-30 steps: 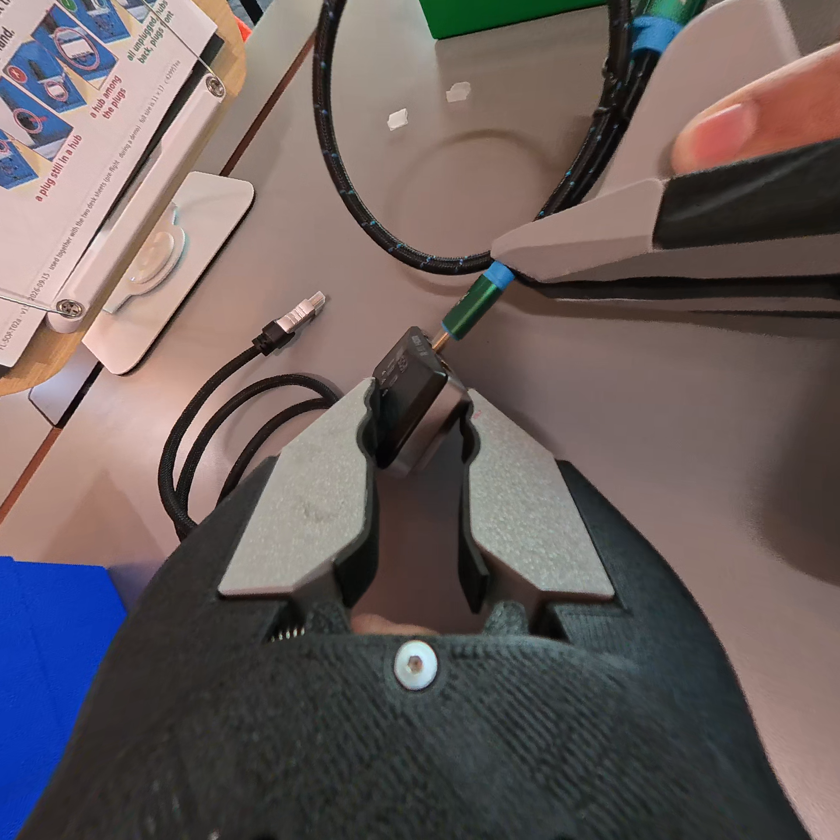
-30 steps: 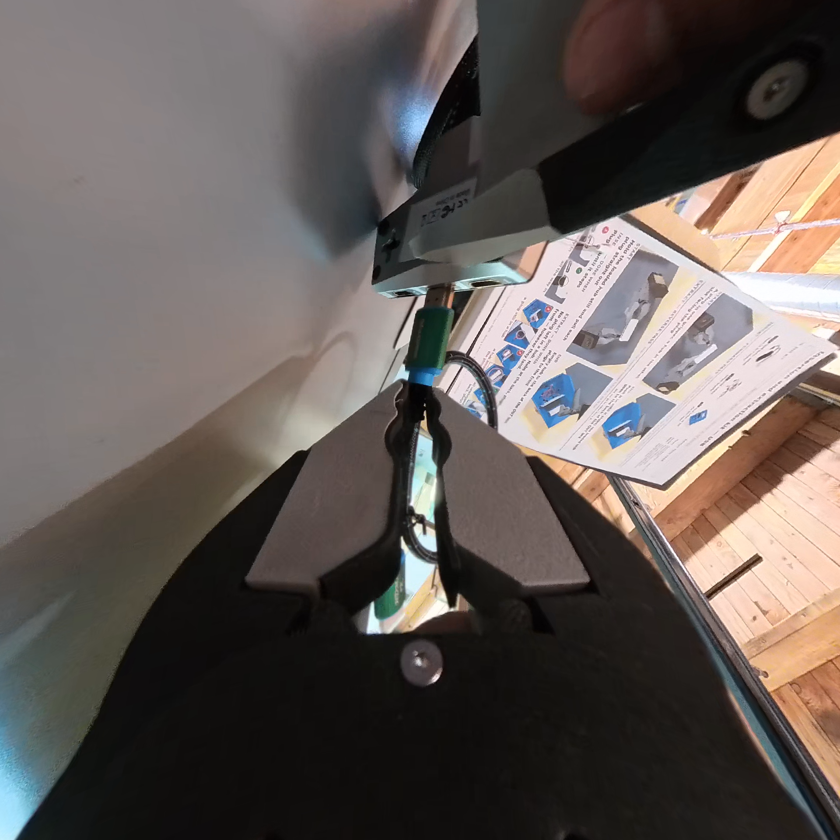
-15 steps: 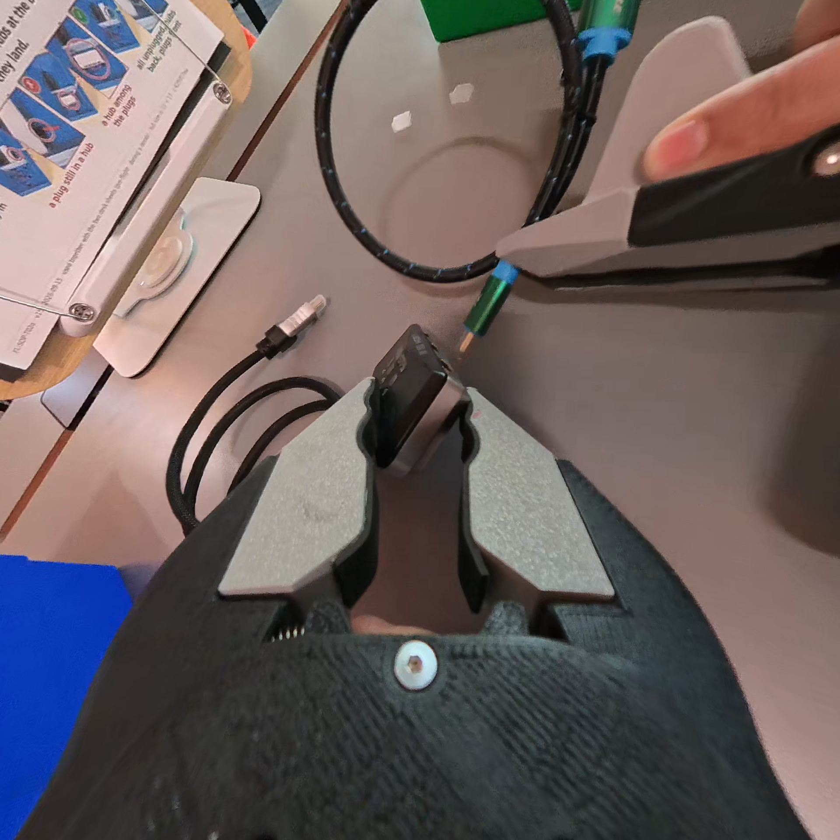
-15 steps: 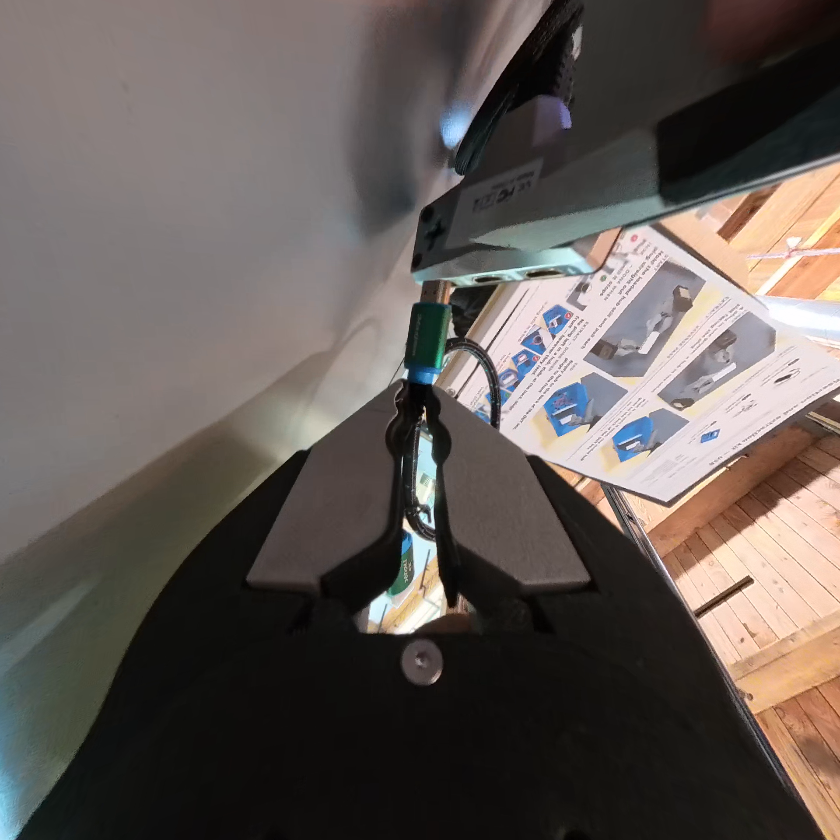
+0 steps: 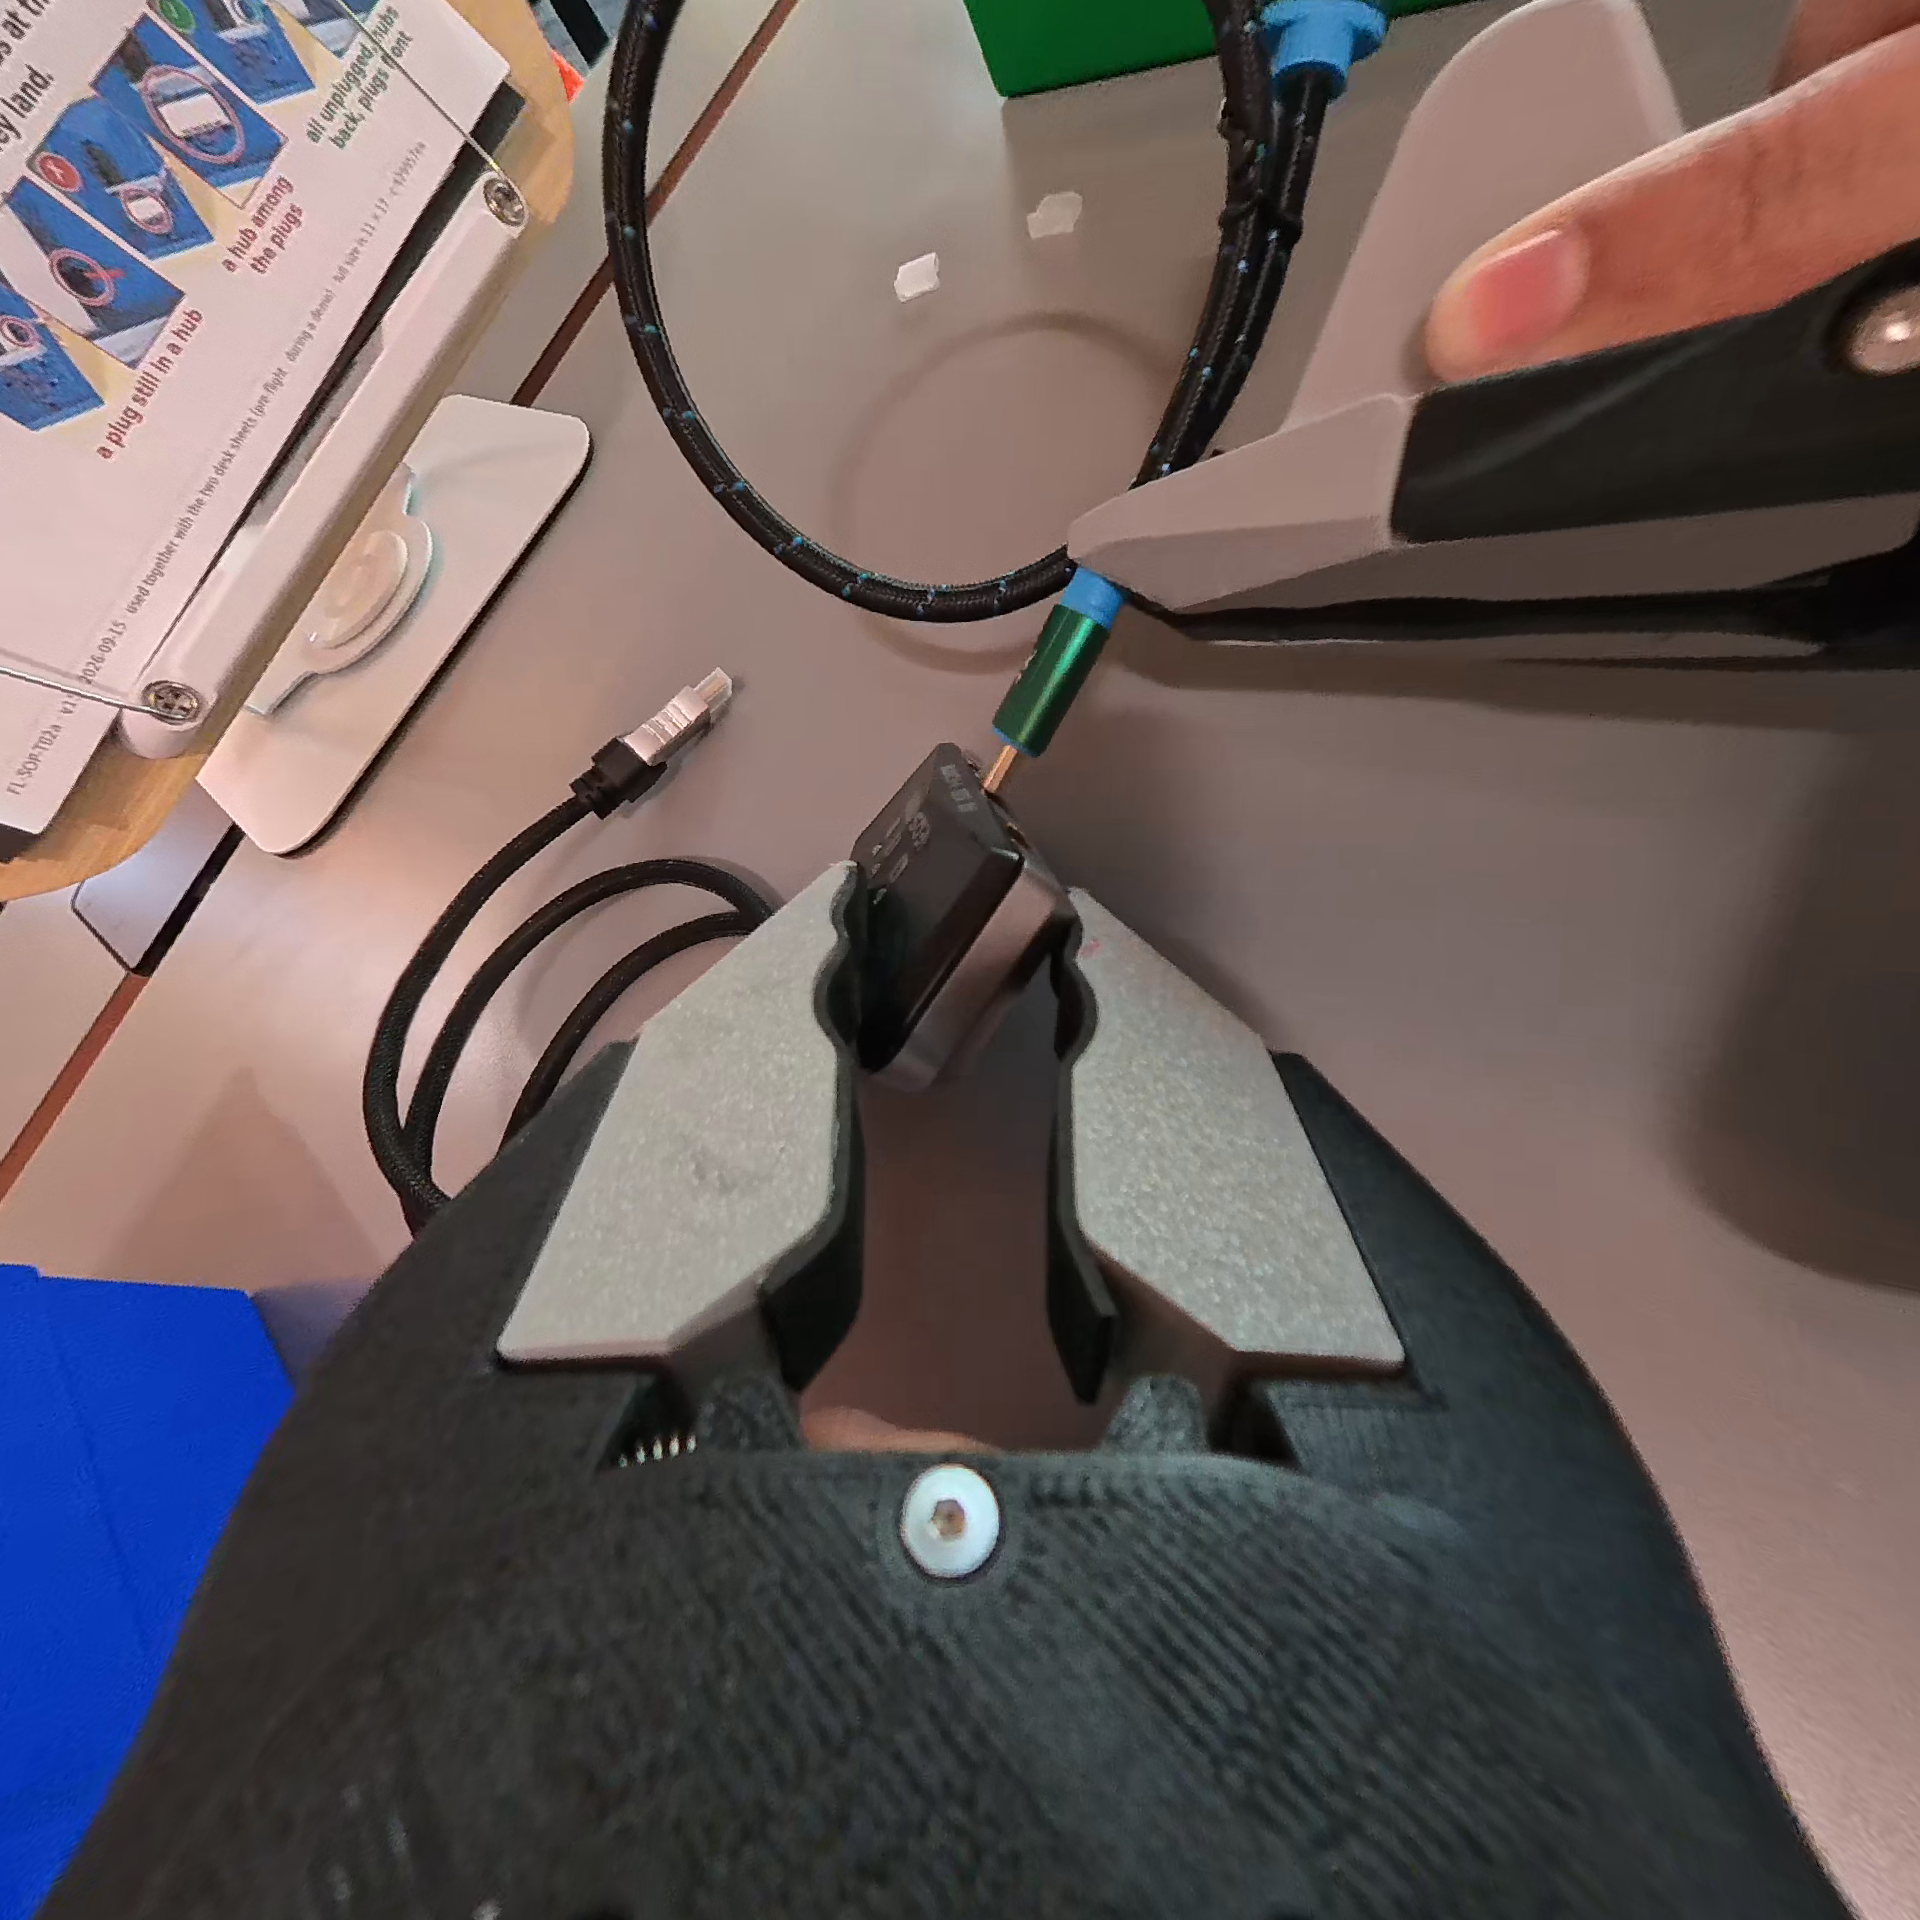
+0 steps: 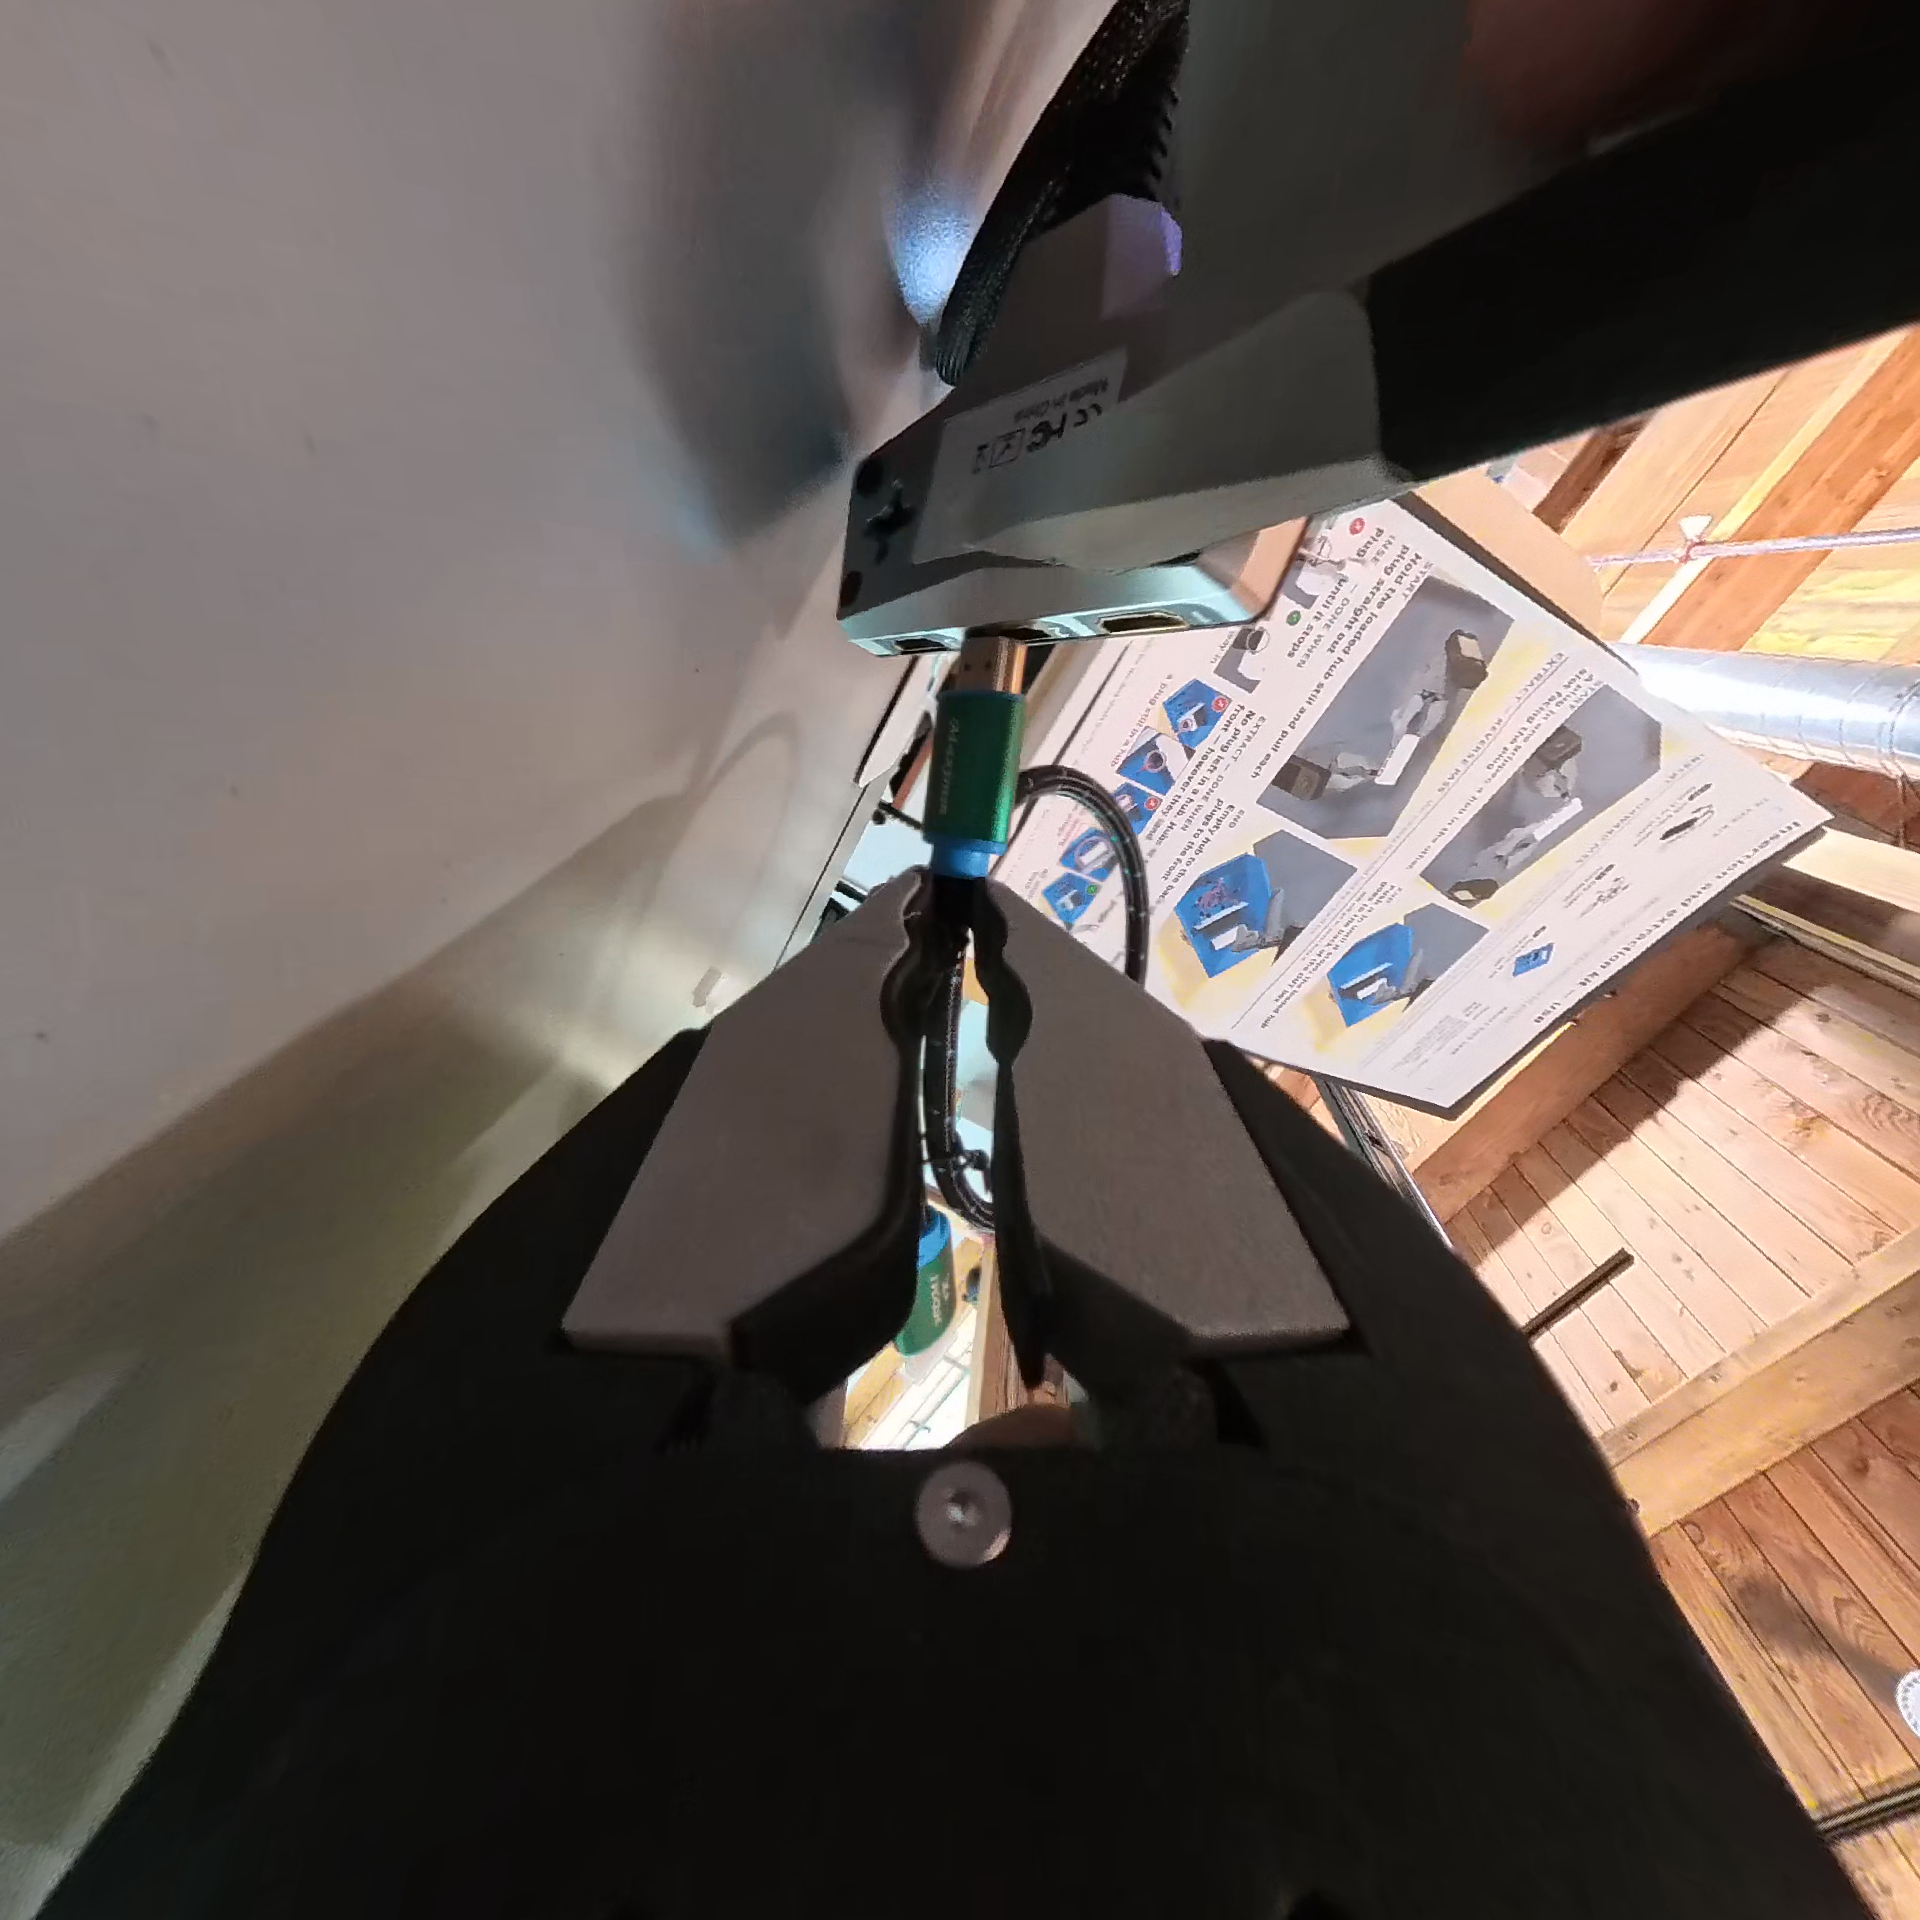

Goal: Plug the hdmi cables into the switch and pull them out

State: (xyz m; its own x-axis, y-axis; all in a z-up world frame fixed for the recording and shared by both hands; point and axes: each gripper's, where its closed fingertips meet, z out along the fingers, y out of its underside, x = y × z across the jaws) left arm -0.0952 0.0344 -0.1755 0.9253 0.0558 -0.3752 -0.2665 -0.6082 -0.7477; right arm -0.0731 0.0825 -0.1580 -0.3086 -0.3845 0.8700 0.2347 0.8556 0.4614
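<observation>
My left tool (image 5: 956, 935) clamps the grey switch (image 5: 940, 904); my right tool (image 6: 951, 914) pinches the braided cable behind its green HDMI plug (image 6: 971, 769), tip entering a port.

Writing shows on four things, all of it left unquoted.

An illustrated instruction sheet (image 5: 156, 260) on its stand carries coloured captions and fine print; the switch (image 6: 1039, 457) in my left jaws bears a white label with marks; its black face (image 5: 925, 831) has small markings; the green plug (image 6: 971, 769) has faint lettering.
</observation>
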